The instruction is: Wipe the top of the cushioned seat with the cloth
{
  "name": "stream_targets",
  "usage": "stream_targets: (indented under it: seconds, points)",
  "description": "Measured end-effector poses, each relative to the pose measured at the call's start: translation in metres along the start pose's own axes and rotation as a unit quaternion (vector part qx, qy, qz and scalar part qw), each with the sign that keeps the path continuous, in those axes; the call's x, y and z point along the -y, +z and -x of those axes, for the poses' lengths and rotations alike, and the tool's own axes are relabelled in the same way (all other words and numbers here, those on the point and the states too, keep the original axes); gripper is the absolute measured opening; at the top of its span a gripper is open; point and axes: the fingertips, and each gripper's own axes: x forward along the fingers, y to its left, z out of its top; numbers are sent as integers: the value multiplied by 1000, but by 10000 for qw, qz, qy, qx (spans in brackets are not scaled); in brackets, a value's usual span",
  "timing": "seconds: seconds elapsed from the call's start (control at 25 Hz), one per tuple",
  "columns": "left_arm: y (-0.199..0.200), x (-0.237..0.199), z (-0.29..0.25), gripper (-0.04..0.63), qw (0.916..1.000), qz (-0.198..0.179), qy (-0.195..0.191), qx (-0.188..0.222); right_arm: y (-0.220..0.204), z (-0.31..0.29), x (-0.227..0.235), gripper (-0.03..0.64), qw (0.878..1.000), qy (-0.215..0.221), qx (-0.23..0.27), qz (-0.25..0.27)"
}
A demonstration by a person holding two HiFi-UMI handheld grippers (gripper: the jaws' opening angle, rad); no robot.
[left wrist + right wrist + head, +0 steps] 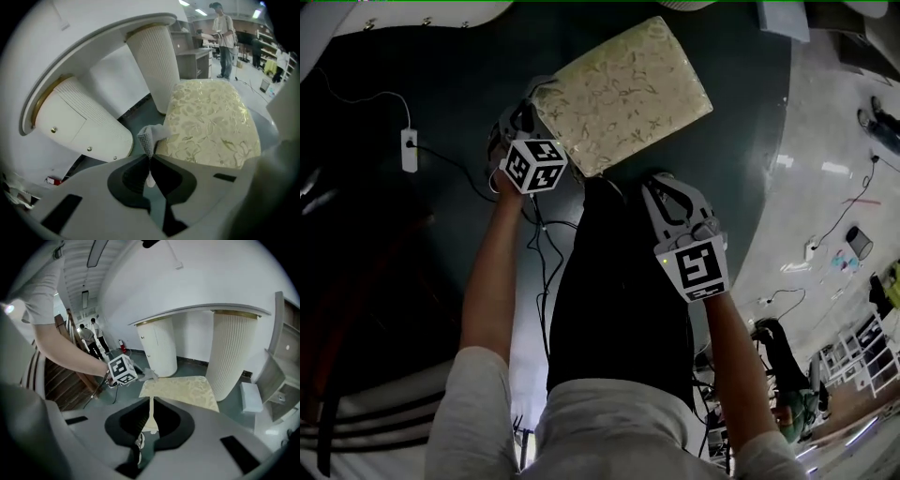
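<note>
The cushioned seat (623, 94) has a cream top with a leaf pattern and stands on the dark floor. My left gripper (525, 114) is at the seat's near left corner, shut on a grey cloth (152, 135) that sticks out past its tips (150, 157) and touches the seat's edge (211, 124). The right gripper view shows the same cloth (151, 375) beside the left gripper's marker cube (123, 370), with the seat (180, 387) beyond. My right gripper (661, 185) hangs short of the seat's near edge, its jaws (151, 401) shut with nothing in them.
Two white ribbed pillars (154, 61) (79, 122) rise close behind the seat under a curved white counter. A power strip (409, 150) and cables (539, 244) lie on the floor at the left. A white box (251, 397) sits right of the seat. People stand far off (225, 35).
</note>
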Motion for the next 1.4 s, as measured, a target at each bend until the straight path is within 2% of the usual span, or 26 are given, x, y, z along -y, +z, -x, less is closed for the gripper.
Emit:
stream_targets:
  seconds: [0.08, 0.24, 0.36, 0.52, 0.68, 0.8, 0.96, 1.16, 1.4]
  points:
    - [-4, 4, -6, 28, 9997, -222, -12, -25, -2, -3, 5, 34, 9999, -20, -2, -149]
    - [-2, 11, -10, 28, 9991, -382, -203, 10, -4, -14, 14, 34, 9998, -42, -3, -179]
    - [1, 32, -5, 28, 9973, -569, -465, 31, -9, -16, 16, 34, 9995, -42, 10, -318]
    - [-3, 62, -3, 28, 9942, -772, -739, -81, -16, -16, 14, 34, 9997, 96, -43, -204]
    - [-6, 79, 0, 28, 9932, -600, -985, -163, -19, -14, 19, 34, 9995, 222, -32, 209]
    - [-12, 85, 3, 28, 9925, -610, -1037, -205, -18, -12, 25, 34, 9993, 210, 16, 317]
    - [-18, 96, 10, 28, 9926, -515, -1078, -230, -20, -8, 29, 34, 9996, 149, 92, 235]
    - [-22, 111, 23, 28, 9931, -403, -1083, -201, -34, -1, 23, 34, 9997, 65, 86, -220]
    - [-30, 136, 38, 28, 9937, -267, -1066, -233, -54, 6, 10, 34, 9996, 230, -48, -138]
